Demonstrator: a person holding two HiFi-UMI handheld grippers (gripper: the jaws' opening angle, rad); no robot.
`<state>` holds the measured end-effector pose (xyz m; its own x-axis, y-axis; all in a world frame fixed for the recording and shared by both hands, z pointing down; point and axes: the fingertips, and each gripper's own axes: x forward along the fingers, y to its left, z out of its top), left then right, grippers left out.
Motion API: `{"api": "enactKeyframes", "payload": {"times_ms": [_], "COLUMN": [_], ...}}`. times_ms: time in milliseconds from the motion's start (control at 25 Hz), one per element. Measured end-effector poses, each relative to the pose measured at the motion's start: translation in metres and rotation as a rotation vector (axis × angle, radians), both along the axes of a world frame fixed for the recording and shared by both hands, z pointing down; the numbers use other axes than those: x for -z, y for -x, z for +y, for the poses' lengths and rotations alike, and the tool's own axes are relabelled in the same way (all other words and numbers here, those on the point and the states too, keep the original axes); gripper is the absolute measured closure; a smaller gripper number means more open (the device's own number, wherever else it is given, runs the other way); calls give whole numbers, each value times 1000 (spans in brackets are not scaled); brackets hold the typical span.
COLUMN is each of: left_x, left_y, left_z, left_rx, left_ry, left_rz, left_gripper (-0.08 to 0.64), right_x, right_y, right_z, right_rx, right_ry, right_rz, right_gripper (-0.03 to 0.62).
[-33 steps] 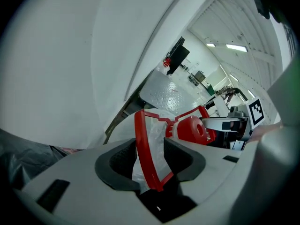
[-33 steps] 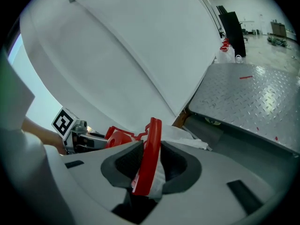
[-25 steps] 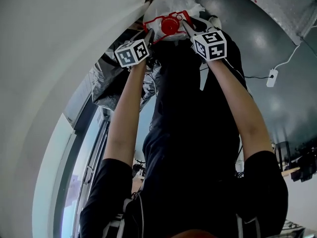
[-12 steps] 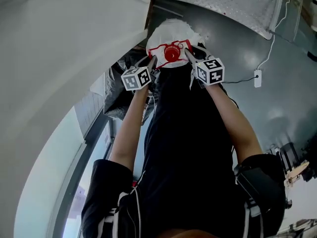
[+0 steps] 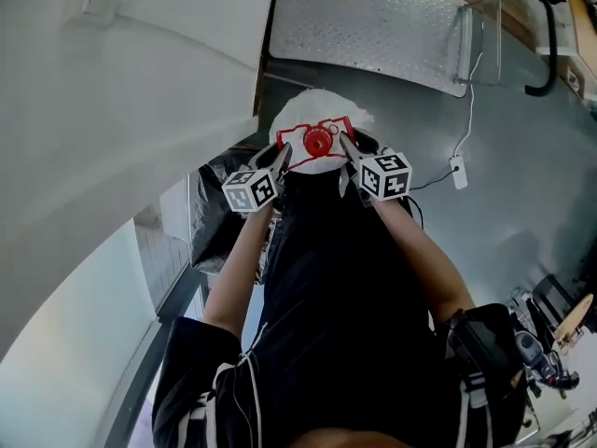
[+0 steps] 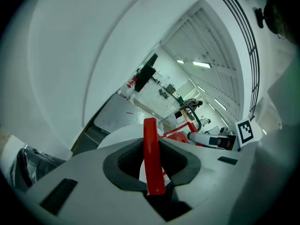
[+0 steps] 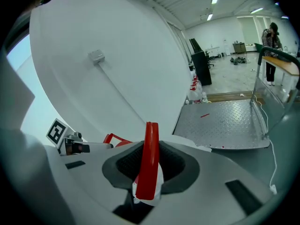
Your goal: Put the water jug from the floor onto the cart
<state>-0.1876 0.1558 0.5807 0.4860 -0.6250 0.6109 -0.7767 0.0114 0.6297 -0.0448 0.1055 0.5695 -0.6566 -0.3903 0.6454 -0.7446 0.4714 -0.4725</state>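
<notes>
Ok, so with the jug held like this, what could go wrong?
Left gripper and right gripper each pinch only a thin strip of the red handle, so the water jug could slip or the handle tear. The jug is not yet over the cart, so it might bump the cart's edge.

No word, number or brand can be read anywhere in these views. The only printed signs are black-and-white square code patterns, not letters. In the head view they stand on the left gripper's marker cube [image 5: 252, 189] at about 10 o'clock of centre and the right gripper's marker cube [image 5: 384, 175] at about 1 o'clock. One such pattern also shows at 3 o'clock in the left gripper view, another at 9 o'clock in the right gripper view. The far bottles [image 7: 196, 90] by the wall may carry labels, but they are too small to read.
</notes>
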Motion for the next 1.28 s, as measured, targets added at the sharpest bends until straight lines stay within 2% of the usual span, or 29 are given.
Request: {"api": "enactKeyframes", "payload": {"times_ms": [120,240,400,560,720,1040,1280], "left_x": [9,15,15,20,24,13,6], "left_y": [-14,-21,-31,-40,-70,-134,-177], "left_z": [-7,-12,-27,-51,-88,-170,-239], "left_rx": [-5,-13,-70,-63,-53,-34,-60], "left_ry": [-21,-38,-66,-75,-64,-12,14], "left_rz": [16,-4,-99,-178,-173,-182,-188], "left_gripper": [468,468,466,466,466,466,468], "right_x": [9,13,11,5,7,-3,-5], "right_y": [-16,-23,-34,-43,-72,-135,-178], "right_z": [-3,-7,-19,-38,-72,-148,-215], "right_rx": [-36,-43,-50,-55,-41,-53,-67], "right_ry": [-19,-17,12,27,33,103,115], "right_rz": [8,-4,-22,-60,-53,-73,-88], "right_gripper": [503,503,503,503,503,502,502]}}
